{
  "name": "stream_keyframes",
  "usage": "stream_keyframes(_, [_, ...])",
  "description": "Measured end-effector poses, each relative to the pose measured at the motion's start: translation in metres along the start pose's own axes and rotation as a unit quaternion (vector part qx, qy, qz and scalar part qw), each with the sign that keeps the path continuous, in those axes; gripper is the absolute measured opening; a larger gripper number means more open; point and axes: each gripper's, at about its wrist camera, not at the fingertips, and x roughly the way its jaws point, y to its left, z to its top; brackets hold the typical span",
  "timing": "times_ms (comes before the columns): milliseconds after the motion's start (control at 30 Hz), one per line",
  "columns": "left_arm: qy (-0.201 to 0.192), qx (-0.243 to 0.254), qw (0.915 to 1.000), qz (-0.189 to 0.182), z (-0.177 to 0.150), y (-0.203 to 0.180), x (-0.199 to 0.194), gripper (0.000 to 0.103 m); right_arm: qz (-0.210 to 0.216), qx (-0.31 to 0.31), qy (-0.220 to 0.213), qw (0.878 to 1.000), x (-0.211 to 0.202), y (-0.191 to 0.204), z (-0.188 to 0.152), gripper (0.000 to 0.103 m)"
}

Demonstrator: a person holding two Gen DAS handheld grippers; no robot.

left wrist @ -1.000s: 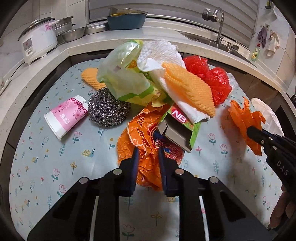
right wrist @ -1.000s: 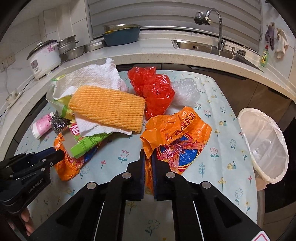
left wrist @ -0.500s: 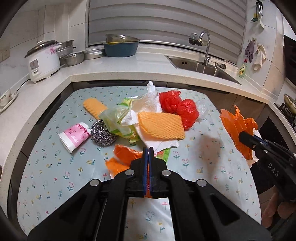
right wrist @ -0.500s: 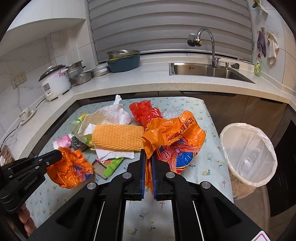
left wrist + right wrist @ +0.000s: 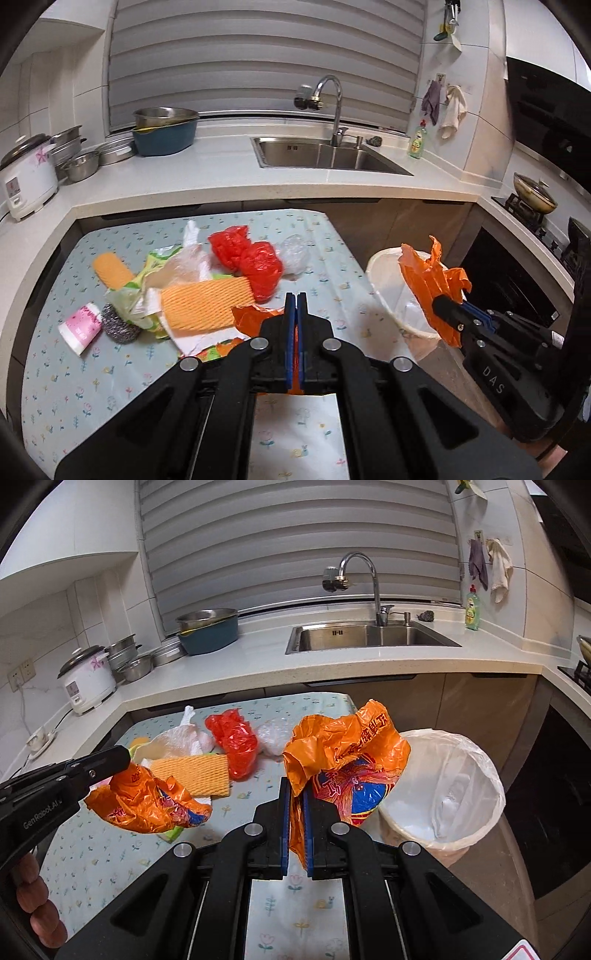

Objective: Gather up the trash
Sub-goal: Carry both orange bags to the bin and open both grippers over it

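My left gripper [image 5: 295,306] is shut on an orange plastic bag [image 5: 255,314] and holds it above the table; the bag also shows in the right wrist view [image 5: 147,805]. My right gripper [image 5: 296,794] is shut on a second orange printed bag [image 5: 347,760], lifted beside the white-lined trash bin [image 5: 454,782]. In the left wrist view that bag [image 5: 432,280] hangs over the bin's rim [image 5: 380,273]. Left on the table are red bags [image 5: 251,258], an orange foam net [image 5: 207,302], paper towel, a steel scourer [image 5: 118,325] and a pink cup [image 5: 81,326].
The table has a flowered cloth [image 5: 92,376]. The bin stands off the table's right edge. A counter runs behind with a rice cooker [image 5: 22,177], pots, a blue basin [image 5: 164,133] and a sink [image 5: 325,155]. A stove is at far right.
Both grippers rose and pulled back from the table, each lifting its orange bag. The left gripper shut on its bag. The right bag moved toward the bin.
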Motion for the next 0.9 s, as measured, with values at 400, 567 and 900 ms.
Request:
stream_keyframes(400, [0.020,0.041,0.9930,-0.109,0.037,-0.086,0.075,0.001,-0.055,0.060,0.018,0.997,0.024,-0.087,0.003,0.006])
stream_keyframes(567, [0.040,0.048,0.9887,-0.136,0.048,-0.112,0.115,0.001,-0.068,0.082,0.030,0.994,0.044,-0.116,0.004,0.006])
stream_keyframes(900, [0.079,0.066,0.9794,-0.174,0.057,-0.154,0.174,0.002,-0.059,0.120,0.049,0.990,0.078,-0.151,0.005,0.007])
